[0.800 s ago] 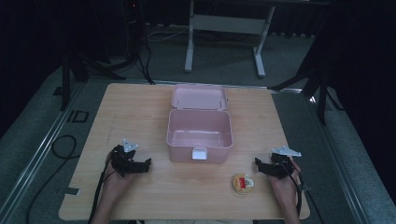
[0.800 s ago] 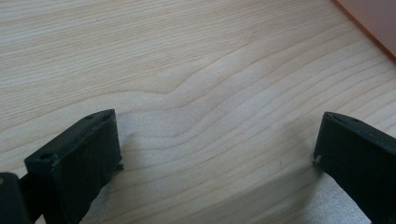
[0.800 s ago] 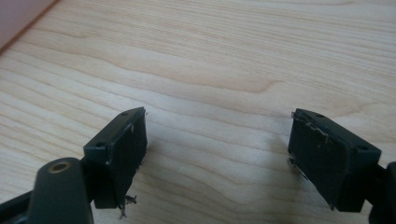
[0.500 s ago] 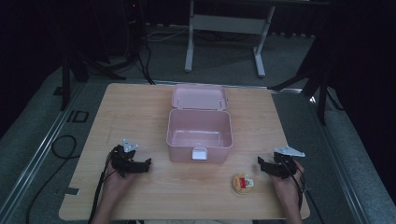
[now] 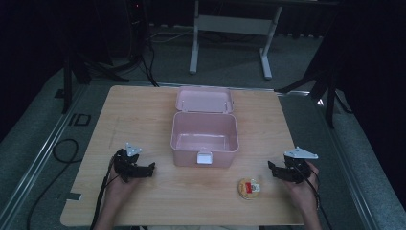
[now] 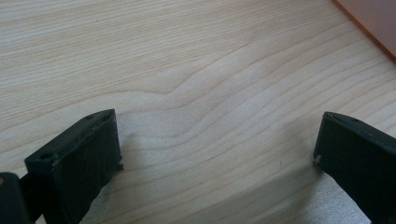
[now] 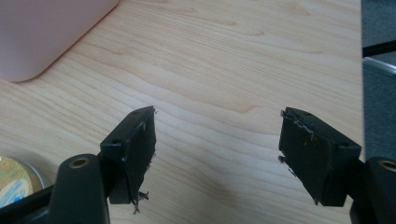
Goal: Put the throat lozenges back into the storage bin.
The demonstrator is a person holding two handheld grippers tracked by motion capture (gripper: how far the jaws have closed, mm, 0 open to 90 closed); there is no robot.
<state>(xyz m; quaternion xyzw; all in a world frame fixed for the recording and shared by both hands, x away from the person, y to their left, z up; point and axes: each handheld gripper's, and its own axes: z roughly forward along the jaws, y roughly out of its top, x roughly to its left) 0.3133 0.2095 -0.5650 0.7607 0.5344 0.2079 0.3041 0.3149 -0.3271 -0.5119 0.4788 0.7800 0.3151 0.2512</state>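
Note:
An open pink box (image 5: 178, 139) stands mid-table, its lid (image 5: 204, 99) lying back flat behind it. A small round tin (image 5: 249, 188) with a yellow and red top lies on the wood in front of the box, to the right. My left gripper (image 5: 149, 168) rests low on the table left of the box, open with only bare wood between its jaws (image 6: 217, 140). My right gripper (image 5: 272, 168) sits right of the tin, jaws apart over bare wood (image 7: 217, 135). The tin's edge (image 7: 14, 182) lies left of them and the box corner (image 7: 42, 32) beyond.
The wooden table (image 5: 143, 115) has free surface to the left, right and front of the box. A corner of the box (image 6: 373, 18) sits far off ahead of the left jaws. Dark floor, cables and a metal stand (image 5: 230, 24) lie beyond the table.

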